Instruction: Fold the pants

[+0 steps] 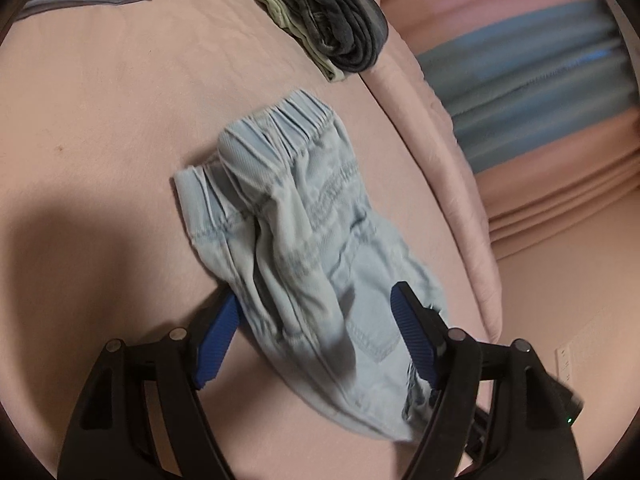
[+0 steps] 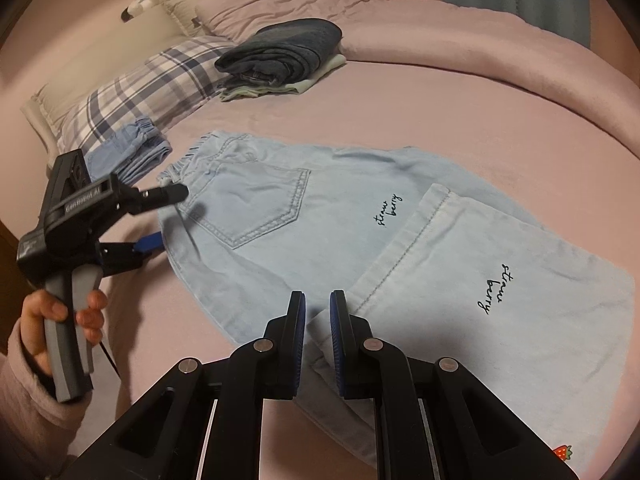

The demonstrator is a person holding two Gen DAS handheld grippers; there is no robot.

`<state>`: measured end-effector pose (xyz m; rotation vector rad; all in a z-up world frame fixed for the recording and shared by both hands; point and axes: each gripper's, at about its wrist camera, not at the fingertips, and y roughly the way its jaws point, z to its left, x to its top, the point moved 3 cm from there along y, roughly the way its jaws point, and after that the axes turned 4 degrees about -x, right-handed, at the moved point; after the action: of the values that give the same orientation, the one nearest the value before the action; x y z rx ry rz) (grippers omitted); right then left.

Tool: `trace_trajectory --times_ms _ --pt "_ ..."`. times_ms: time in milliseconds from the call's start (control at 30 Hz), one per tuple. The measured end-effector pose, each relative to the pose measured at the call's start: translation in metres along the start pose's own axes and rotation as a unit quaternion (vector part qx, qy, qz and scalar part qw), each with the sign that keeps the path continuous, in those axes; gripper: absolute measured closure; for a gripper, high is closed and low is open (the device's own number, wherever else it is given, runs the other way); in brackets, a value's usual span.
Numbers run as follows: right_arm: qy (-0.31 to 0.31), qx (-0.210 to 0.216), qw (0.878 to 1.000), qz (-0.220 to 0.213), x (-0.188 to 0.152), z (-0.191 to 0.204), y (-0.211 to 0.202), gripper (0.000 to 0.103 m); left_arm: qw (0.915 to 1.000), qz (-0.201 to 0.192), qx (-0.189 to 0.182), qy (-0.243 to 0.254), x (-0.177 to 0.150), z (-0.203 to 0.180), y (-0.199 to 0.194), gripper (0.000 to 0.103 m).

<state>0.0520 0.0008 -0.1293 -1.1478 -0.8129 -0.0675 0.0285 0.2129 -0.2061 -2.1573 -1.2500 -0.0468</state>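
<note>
Left tool spread wide; right tool closed.

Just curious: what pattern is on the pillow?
The pillow is plaid, blue-grey on white, clearest in the right wrist view.

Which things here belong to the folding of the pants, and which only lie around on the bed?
Part of the job:
- light blue denim pants
- left gripper
- right gripper

Just lying about:
- folded dark jeans
- plaid pillow
- small blue garment
</note>
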Motion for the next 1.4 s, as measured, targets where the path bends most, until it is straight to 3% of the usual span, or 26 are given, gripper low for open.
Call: trace_trajectory --times_ms 400,467,533,633,867,933,967,1100,1267,1400 --pt "0.008 -0.008 1.0 0.001 0.0 -0.006 0.005 0.091 0.9965 -0.047 -0.015 -0.067 0.046 0.014 0.007 0.031" --pt "0.012 -0.011 1.0 0.001 0.001 -0.008 0.005 0.091 0.9976 -0.046 -0.004 -0.051 0.052 0.013 0.008 0.034" --pt "0.018 -0.015 1.0 0.003 0.004 -0.011 0.007 0.091 0.9984 -0.04 -0.001 -0.041 0.054 0.013 0.008 0.055" --pt "0.027 -0.012 1.0 0.003 0.014 -0.015 0.015 0.091 0.9989 -0.035 -0.006 -0.03 0.053 0.015 0.006 0.064" --pt "0.091 0.012 0.996 0.007 0.056 -0.028 0.053 0.091 0.9976 -0.044 -0.013 0.051 0.05 -0.015 -0.01 0.071" --pt "0.105 0.02 0.994 0.033 0.061 -0.028 0.074 0.091 0.9959 -0.046 -0.024 0.074 0.049 -0.029 -0.015 0.072" --pt "0.103 0.019 0.992 0.064 0.059 -0.025 0.091 0.091 0.9951 -0.046 -0.029 0.082 0.047 -0.035 -0.016 0.073" --pt "0.086 0.009 0.995 0.06 0.062 -0.017 0.086 0.091 0.9911 -0.046 -0.045 0.116 0.04 -0.061 -0.02 0.074" --pt "0.105 0.024 0.993 0.057 0.037 -0.008 0.048 0.091 0.9867 -0.042 -0.059 0.146 0.029 -0.089 -0.024 0.074" --pt "0.087 0.036 0.991 0.092 -0.004 0.012 0.042 0.091 0.982 -0.035 -0.062 0.175 0.018 -0.111 -0.023 0.074"
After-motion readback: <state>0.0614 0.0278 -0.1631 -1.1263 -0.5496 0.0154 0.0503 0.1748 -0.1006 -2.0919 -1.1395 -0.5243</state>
